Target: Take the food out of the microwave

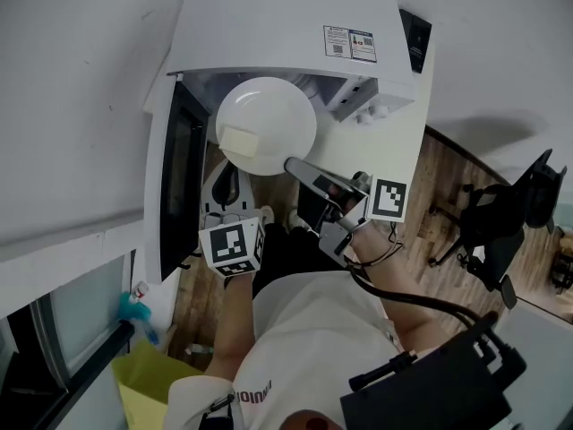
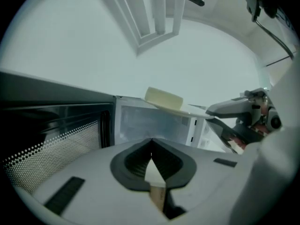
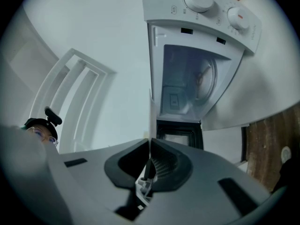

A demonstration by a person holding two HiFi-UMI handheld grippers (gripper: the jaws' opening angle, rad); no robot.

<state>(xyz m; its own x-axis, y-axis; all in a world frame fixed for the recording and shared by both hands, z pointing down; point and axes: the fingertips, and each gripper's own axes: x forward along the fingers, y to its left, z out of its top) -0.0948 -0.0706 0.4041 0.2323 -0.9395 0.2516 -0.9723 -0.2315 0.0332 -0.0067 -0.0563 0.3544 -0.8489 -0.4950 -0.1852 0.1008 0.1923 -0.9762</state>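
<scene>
Food block [image 1: 238, 139], pale, loose on white plate [image 1: 277, 106], out in front of open microwave [image 1: 286, 34]. My right claw [image 1: 292, 165] clamped on plate rim; left claw [image 2: 151, 144] closed, empty. Plate likely stiff, slick, breakable. Block may slide, so carry level, gripping the rim.

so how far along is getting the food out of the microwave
Done: door open, plate with food clear of the microwave. In hand: right tongs clamp the plate rim; left tongs shut, empty. Left: set the plate down somewhere.
</scene>
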